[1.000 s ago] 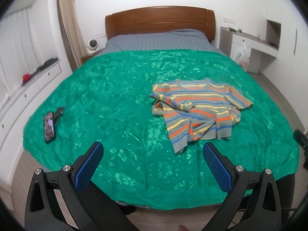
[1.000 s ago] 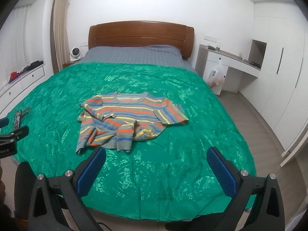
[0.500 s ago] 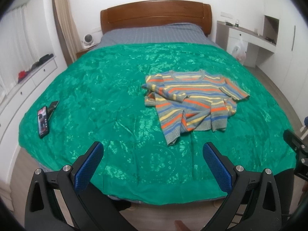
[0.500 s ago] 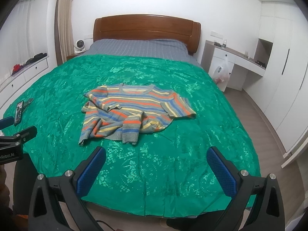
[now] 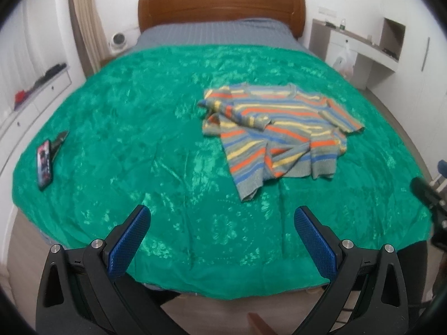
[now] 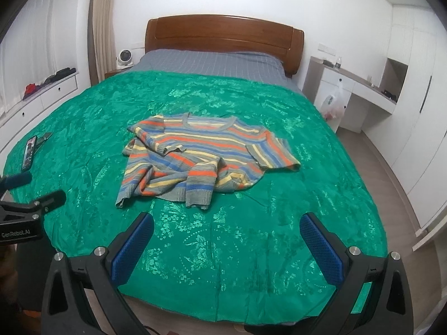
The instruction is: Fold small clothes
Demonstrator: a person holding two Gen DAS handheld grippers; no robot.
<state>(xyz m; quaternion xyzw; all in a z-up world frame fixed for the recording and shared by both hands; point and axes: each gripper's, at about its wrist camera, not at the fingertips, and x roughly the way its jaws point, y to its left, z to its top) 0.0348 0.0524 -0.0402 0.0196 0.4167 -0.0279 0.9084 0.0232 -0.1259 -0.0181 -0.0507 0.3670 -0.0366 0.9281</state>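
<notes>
A small striped sweater (image 5: 279, 131) (image 6: 204, 156) in orange, blue, yellow and grey lies rumpled on the green bedspread (image 5: 139, 128) (image 6: 251, 245), collar toward the headboard, its lower part bunched and one sleeve folded across the chest. My left gripper (image 5: 222, 217) hovers open over the bed's near edge, short of the sweater and a little to its left. My right gripper (image 6: 226, 224) is open too, just in front of the sweater's hem. Nothing sits between either pair of blue pads. The left gripper's fingers (image 6: 53, 197) show at the left edge of the right wrist view.
A phone (image 5: 44, 164) (image 6: 28, 152) lies near the bed's left edge with a dark object beside it. Wooden headboard (image 6: 223, 39) at the back. White desk (image 6: 360, 95) with a hanging plastic bag (image 6: 333, 103) on the right, low drawers (image 6: 42, 95) on the left.
Both grippers have moved closer to the bed and the sweater, which now looks larger in both views. Both stay open. The sweater has not moved.
</notes>
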